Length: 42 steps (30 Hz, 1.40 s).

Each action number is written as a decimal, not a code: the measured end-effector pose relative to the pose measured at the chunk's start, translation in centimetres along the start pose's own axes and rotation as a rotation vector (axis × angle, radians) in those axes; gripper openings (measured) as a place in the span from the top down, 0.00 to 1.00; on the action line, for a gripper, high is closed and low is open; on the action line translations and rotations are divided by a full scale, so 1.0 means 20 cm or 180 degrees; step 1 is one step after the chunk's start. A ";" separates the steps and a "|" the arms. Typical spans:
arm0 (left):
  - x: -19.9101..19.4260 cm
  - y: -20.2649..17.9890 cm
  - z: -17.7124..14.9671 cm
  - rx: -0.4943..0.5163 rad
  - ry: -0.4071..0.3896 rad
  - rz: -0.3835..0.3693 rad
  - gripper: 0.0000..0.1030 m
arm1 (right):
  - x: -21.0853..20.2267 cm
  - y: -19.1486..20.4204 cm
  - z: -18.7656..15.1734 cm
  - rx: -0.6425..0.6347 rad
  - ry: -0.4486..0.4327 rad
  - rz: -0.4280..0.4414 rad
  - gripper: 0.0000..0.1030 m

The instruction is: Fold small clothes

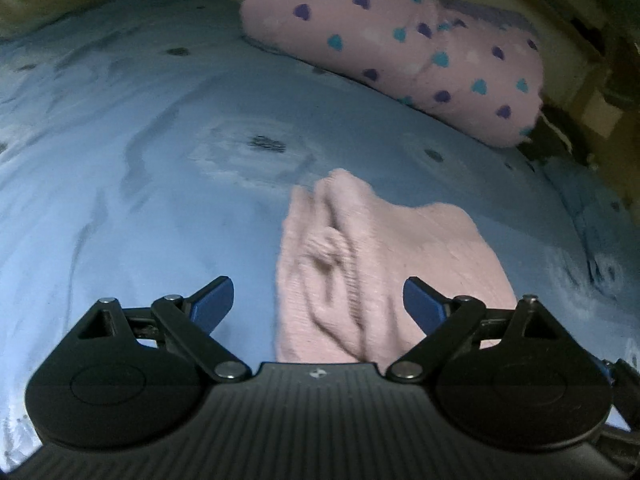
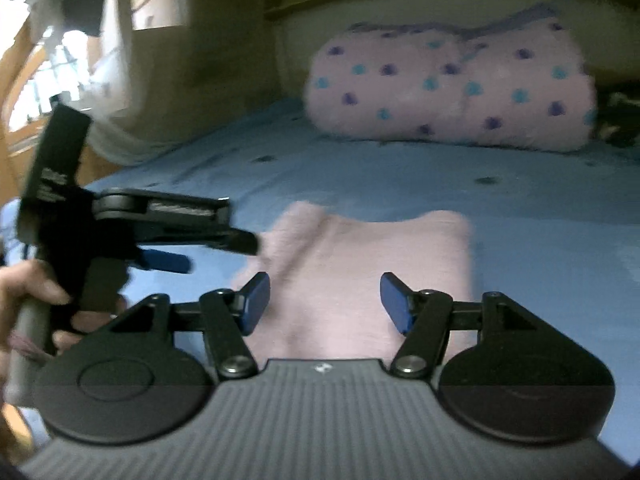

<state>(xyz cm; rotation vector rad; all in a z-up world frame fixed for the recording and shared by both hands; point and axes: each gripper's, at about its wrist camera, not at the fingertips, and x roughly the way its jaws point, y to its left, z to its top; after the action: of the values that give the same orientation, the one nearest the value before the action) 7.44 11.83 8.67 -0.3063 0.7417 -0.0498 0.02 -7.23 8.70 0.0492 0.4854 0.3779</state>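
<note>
From the left wrist, our left hand-held gripper (image 1: pixel 318 300) gapes wide, empty, over the small pink knitted garment (image 1: pixel 380 264) on the blue bedsheet (image 1: pixel 140 160). From the right wrist, our right hand-held gripper (image 2: pixel 324 300) hovers equally wide above it. Looks like we're between folds; next we'd pinch an edge.

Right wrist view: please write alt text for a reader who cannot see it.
A small pink garment lies on a blue bedsheet, right in front of the open right gripper. The left gripper, held in a hand, reaches toward the garment's left edge; a pink dotted pillow lies behind.
</note>
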 end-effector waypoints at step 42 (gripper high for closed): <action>0.12 0.06 0.00 -0.0130 0.0069 0.0166 0.14 | 0.05 -0.18 -0.25 0.0217 0.0118 -0.0078 0.38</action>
<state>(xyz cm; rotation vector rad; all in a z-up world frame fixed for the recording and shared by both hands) 9.11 12.58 6.67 -0.3255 0.7724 0.0113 -0.18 -10.50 3.40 0.1025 0.5350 0.3387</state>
